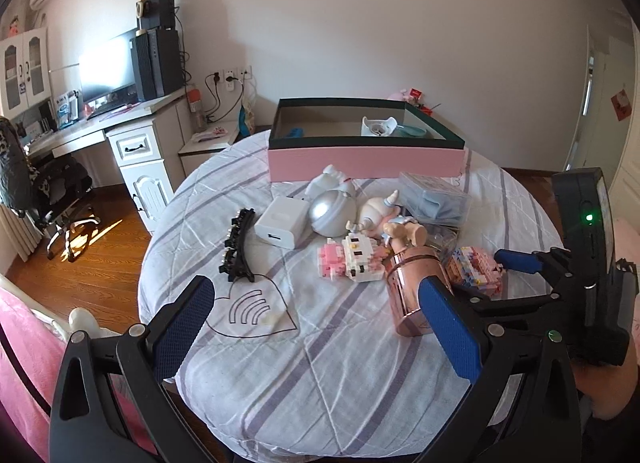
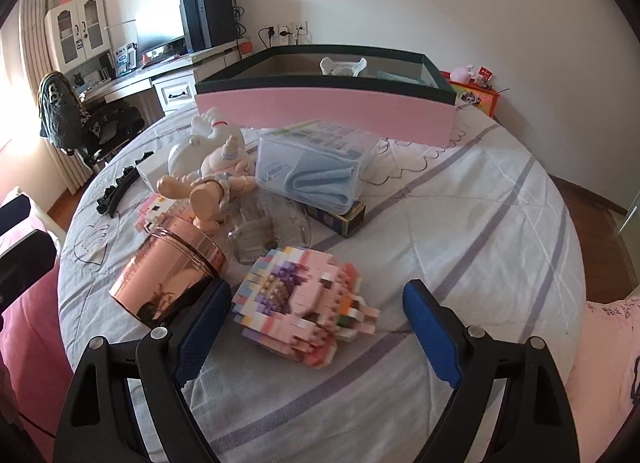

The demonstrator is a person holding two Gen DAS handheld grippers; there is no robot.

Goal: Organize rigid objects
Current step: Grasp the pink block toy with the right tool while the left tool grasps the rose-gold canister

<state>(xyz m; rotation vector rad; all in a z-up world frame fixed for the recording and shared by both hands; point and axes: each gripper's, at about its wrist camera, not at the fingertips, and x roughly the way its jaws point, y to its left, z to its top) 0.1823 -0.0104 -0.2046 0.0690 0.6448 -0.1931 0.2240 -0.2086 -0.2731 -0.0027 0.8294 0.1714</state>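
Observation:
A pink box (image 1: 366, 161) with a dark green rim stands open at the far side of the striped bedspread (image 1: 320, 363); a white cup-like thing (image 1: 378, 125) lies inside. In front of it is a cluster: white charger (image 1: 280, 221), silver ball (image 1: 332, 211), black hair clip (image 1: 238, 245), pink-white block figure (image 1: 348, 257), rose-gold tin (image 1: 408, 291) and a clear case with blue cloth (image 2: 316, 163). My left gripper (image 1: 320, 323) is open over bare bedspread, with nothing between its fingers. My right gripper (image 2: 316, 295) is open around a pink block model (image 2: 304, 303), with gaps on both sides.
The rose-gold tin (image 2: 172, 279) lies just left of my right gripper's left finger. A small dark box (image 2: 340, 219) sits under the clear case. A desk with a monitor (image 1: 108, 67) and a chair (image 1: 52, 191) stand on the left over wood floor. Pink bedding (image 2: 608, 343) borders the bedspread.

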